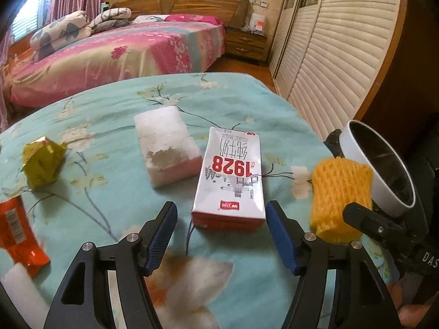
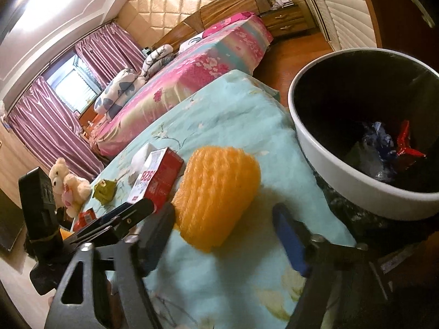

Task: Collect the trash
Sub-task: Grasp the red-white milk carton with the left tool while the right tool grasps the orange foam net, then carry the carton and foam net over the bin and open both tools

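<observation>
A white and red milk carton [image 1: 230, 178] lies on the turquoise floral cloth, just ahead of my open left gripper [image 1: 221, 235], between its fingers' line. It also shows in the right wrist view [image 2: 156, 181]. A yellow foam net [image 2: 216, 194] lies just ahead of my open right gripper [image 2: 225, 235] and shows in the left wrist view [image 1: 338, 197]. The white trash bin [image 2: 343, 175] stands at the table's right edge, with wrappers inside. A white foam block [image 1: 166, 145], a crumpled yellow-green wrapper [image 1: 42, 161] and an orange packet [image 1: 16, 230] lie to the left.
The table cloth [image 1: 109, 219] ends at the right near the bin [image 1: 365, 181]. A white piece [image 1: 22, 293] lies at the near left. A bed [image 1: 109, 54] and louvred wardrobe doors [image 1: 343, 54] stand beyond. A teddy bear [image 2: 68, 183] sits past the table's left.
</observation>
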Demonstrator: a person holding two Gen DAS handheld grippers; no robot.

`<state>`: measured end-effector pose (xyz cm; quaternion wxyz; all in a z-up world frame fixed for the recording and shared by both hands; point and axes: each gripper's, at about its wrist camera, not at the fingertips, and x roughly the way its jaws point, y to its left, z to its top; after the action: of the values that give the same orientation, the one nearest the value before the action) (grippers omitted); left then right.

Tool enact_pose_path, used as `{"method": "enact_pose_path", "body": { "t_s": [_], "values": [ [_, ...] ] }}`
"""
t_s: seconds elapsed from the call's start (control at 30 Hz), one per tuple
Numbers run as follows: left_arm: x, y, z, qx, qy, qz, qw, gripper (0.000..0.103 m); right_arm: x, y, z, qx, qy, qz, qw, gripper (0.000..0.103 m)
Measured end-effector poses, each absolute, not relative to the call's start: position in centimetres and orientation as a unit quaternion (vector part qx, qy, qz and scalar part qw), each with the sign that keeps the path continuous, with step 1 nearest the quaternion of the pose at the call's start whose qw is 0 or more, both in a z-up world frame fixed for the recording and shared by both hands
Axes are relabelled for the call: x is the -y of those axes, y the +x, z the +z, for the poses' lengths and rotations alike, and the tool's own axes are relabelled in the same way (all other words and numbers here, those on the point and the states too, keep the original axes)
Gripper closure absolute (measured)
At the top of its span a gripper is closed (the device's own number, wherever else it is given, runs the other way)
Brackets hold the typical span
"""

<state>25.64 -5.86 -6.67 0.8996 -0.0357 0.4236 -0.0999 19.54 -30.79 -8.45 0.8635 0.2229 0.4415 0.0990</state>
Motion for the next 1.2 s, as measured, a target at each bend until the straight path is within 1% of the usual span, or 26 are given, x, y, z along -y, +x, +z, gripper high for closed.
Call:
{"method": "enact_pose_path", "body": {
  "t_s": [0.03,0.07,0.17,0.3,0.7,1.2],
  "values": [
    [6.0,26.0,-6.9,-0.428,-0.036,-0.101,0.898,0.049,30.7,19.7,-8.6,-0.443,0.222,0.100,0.863,0.044],
    [6.1,26.2,-7.0,-0.431,-0.038,-0.105,0.895,0.051,30.6,19.8,-8.6,-0.442,0.222,0.101,0.863,0.048],
    [6.0,26.0,-6.8,-0.421,-0.043,-0.110,0.899,0.051,30.4,19.9,-8.6,-0.443,0.217,0.105,0.864,0.070],
    [5.9,25.1,-6.4,-0.405,-0.039,-0.105,0.908,0.052,30.3,19.5,-8.3,-0.437,0.207,0.109,0.868,0.074],
    [7.2,20.6,-5.7,-0.396,-0.034,-0.129,0.909,0.052,31.4,17.5,-6.8,-0.424,0.189,0.109,0.879,0.076],
    [10.4,18.1,-3.8,-0.383,-0.020,-0.164,0.909,0.052,34.1,14.6,-4.3,-0.397,0.180,0.086,0.896,0.076]
  ]
}}
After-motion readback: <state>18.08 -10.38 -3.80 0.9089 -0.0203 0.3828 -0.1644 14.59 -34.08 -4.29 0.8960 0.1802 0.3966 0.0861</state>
